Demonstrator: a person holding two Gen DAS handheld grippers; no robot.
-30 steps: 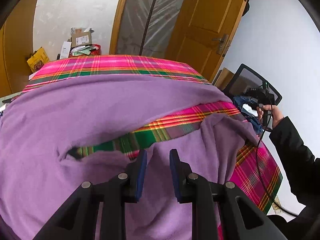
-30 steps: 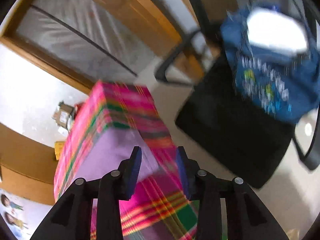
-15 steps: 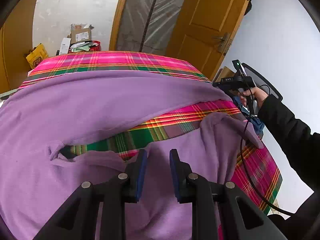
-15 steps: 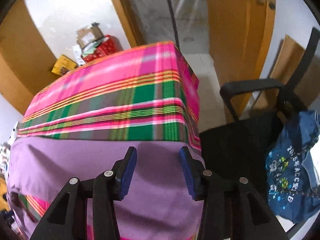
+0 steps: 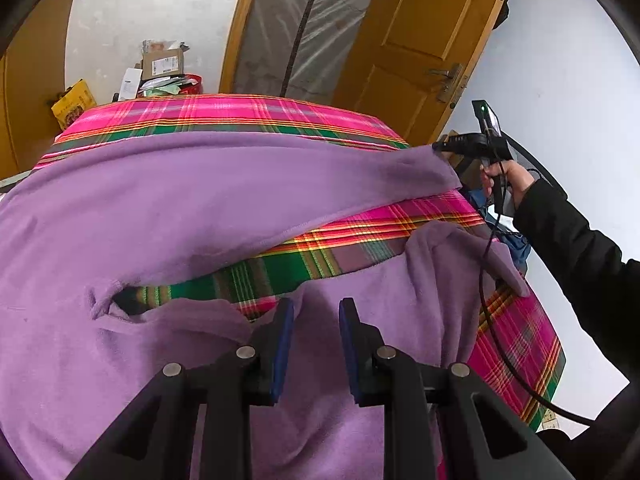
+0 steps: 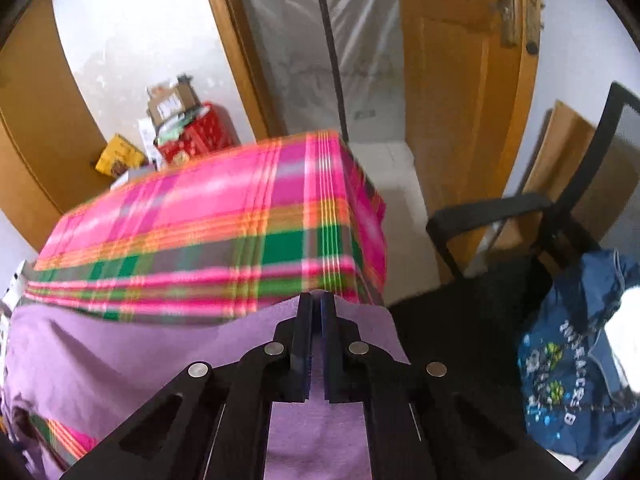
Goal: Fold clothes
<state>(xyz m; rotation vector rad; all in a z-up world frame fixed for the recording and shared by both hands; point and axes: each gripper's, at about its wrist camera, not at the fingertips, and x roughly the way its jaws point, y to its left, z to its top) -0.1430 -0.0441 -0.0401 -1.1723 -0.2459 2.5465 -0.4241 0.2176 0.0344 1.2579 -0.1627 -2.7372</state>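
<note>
A purple garment (image 5: 200, 200) lies spread over a table under a pink and green plaid cloth (image 5: 224, 114). My left gripper (image 5: 315, 312) hovers open over the garment's near part, with fabric showing behind the gap and nothing pinched. A sleeve (image 5: 460, 248) lies folded inward at the right. In the left wrist view my right gripper (image 5: 438, 146) sits at the garment's far right corner, held by a hand (image 5: 508, 176). In the right wrist view the right gripper (image 6: 317, 304) is shut on the garment's edge (image 6: 120, 352), which is drawn up to its tips.
A black mesh chair (image 6: 500, 208) stands right of the table and carries a blue printed cloth (image 6: 572, 360). Cardboard boxes and a red tin (image 5: 160, 68) are stacked beyond the far edge. A wooden door (image 5: 420, 40) stands open behind. A black cable (image 5: 486, 280) hangs over the sleeve.
My right gripper swung from the chair side to the garment's far right corner, rolled upright and shut on the fabric, lifting that corner. The left gripper has stayed where it was.
</note>
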